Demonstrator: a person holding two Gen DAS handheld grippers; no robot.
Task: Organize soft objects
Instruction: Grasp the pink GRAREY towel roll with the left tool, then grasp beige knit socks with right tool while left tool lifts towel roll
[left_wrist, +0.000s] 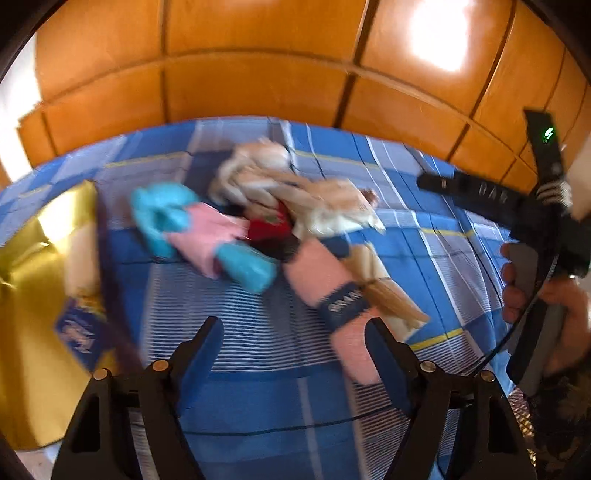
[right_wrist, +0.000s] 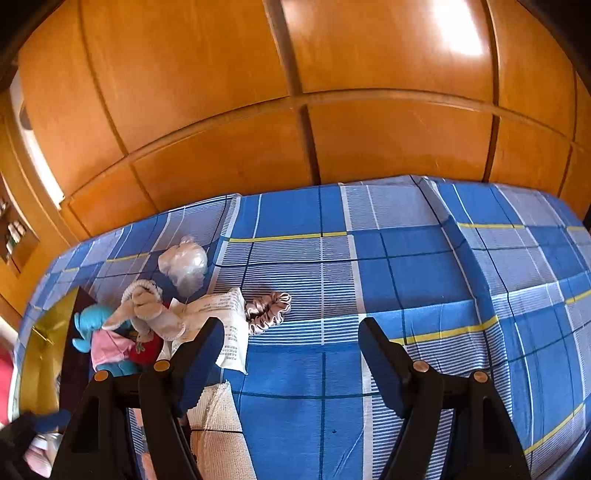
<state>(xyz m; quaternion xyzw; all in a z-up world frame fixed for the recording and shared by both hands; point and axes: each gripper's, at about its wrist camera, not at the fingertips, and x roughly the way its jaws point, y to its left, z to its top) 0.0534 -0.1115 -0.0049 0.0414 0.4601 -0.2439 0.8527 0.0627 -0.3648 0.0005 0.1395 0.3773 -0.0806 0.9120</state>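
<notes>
Both tools, left tool (left_wrist: 293, 334) and right tool (right_wrist: 291, 338), hover released over the blue plaid bed (right_wrist: 424, 266); next move: picking from the heaped soft toys (left_wrist: 236, 229) beside the gold box (left_wrist: 29, 295)

Left gripper (left_wrist: 293, 347) and right gripper (right_wrist: 291, 347): jaws spread wide, empty; right hand (left_wrist: 546, 295) grasping its handle.

Motion blur is smearing the toy pile (left_wrist: 258, 210); gold box (left_wrist: 33, 295) is running off frame at 9 o'clock.
</notes>
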